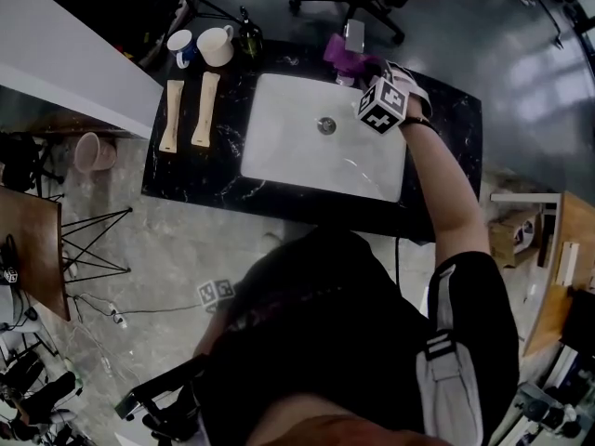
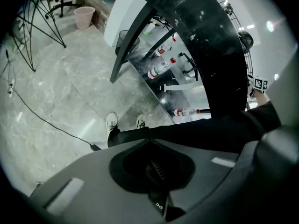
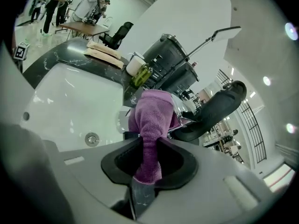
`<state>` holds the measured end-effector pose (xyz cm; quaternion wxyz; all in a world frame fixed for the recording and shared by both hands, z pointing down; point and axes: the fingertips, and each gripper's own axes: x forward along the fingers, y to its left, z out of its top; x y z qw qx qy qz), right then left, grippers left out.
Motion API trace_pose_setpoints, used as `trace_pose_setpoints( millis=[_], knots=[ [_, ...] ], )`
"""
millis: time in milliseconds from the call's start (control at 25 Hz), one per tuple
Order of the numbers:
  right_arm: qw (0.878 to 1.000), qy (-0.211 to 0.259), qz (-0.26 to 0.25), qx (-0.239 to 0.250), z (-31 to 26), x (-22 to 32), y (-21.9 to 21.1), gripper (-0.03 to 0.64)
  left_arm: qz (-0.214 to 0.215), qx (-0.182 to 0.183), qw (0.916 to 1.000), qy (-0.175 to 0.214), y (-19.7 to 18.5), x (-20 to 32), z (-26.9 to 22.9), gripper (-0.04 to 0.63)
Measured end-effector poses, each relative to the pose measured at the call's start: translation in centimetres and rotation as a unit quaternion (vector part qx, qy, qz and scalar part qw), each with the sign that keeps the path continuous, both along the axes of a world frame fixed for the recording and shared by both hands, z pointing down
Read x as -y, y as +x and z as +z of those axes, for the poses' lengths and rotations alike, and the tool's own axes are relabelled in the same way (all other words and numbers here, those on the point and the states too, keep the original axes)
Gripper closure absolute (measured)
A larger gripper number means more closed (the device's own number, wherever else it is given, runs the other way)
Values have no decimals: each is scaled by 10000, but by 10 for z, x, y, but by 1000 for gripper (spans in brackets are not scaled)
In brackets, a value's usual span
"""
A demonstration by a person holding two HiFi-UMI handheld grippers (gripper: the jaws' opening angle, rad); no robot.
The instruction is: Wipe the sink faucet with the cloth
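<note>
Black, white-veined counter (image 1: 451, 124) fills the middle of what we see from the head view, with a white sink (image 1: 279, 151) sunk into it and pale stone floor around.

We find the purple cloth (image 3: 152, 118) at the far edge of the counter, behind the sink's back rim, bunched up against the chrome faucet (image 1: 354, 35). We cannot tell how much of the spout it covers. The right gripper (image 3: 149, 171) pinches the cloth's lower end between its jaws, so that a thick fold rises out of them toward the faucet. Its marker cube (image 1: 383, 103) hangs over the sink's far right corner.

The drain (image 1: 326, 125) lies just in front of the cloth, toward the back of the basin. At the counter's far left corner we see two mugs (image 1: 216, 45) side by side and a dark green bottle (image 1: 249, 37) just right of them. Two long beige pieces (image 1: 205, 110) lie parallel along the left edge. A pink bin (image 1: 93, 151) stands on the floor off the counter's left side.

The left gripper (image 2: 161, 181) hangs low, well apart from the counter, with its jaws pressed together on nothing.
</note>
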<state>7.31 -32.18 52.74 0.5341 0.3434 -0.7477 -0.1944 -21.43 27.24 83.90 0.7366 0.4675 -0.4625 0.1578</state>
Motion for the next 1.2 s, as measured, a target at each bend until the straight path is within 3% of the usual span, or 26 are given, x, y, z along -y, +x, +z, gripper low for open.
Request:
trace_pose_setpoints(
  millis=[240, 400, 680, 1000, 1200],
  knots=[
    [9990, 7, -452, 9, 8, -74, -7, 520, 117, 36, 9999, 71, -4, -1, 5, 603],
    [9981, -263, -538, -107, 36, -85, -9, 520, 123, -28, 9999, -105, 0, -6, -1, 603],
    [9981, -375, -465, -153, 54, -40, -12, 520, -106, -11, 9999, -42, 14, -5, -11, 603],
    [9997, 141, 58, 186, 51, 28, -6, 522, -615, 55, 9979, -218, 27, -26, -21, 603],
    [9992, 227, 188, 285, 55, 48, -2, 520, -840, 119, 9959, -324, 35, -34, -23, 603]
  ],
)
